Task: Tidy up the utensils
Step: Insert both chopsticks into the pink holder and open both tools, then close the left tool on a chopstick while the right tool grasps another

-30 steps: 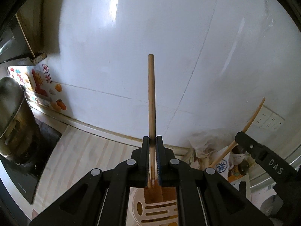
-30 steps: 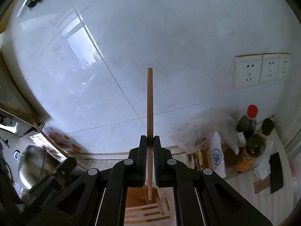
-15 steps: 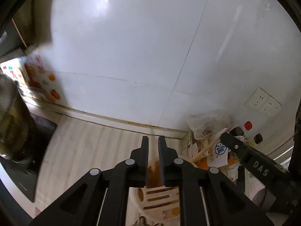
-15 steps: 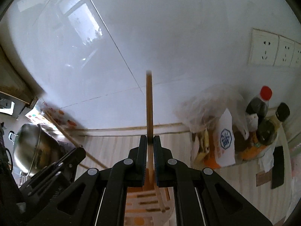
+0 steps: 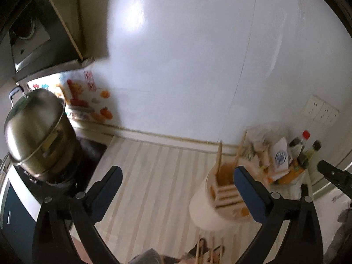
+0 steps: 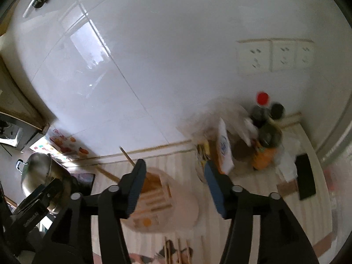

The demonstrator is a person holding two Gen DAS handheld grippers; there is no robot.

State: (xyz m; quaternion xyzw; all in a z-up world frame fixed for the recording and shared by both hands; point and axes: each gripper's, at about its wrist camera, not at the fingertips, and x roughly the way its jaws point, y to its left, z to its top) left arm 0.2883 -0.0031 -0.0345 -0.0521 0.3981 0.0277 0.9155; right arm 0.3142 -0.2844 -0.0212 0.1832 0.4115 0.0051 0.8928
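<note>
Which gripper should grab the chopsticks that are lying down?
Probably the right gripper: its open jaws line up with the loose chopsticks. Seen from the left gripper, also open, they lie off-centre.

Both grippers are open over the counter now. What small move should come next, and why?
Probably lower one gripper toward the chopsticks lying at the near edge of the counter. Both the left gripper and right gripper are open and hold nothing, while the holder has two chopsticks standing in it.
</note>
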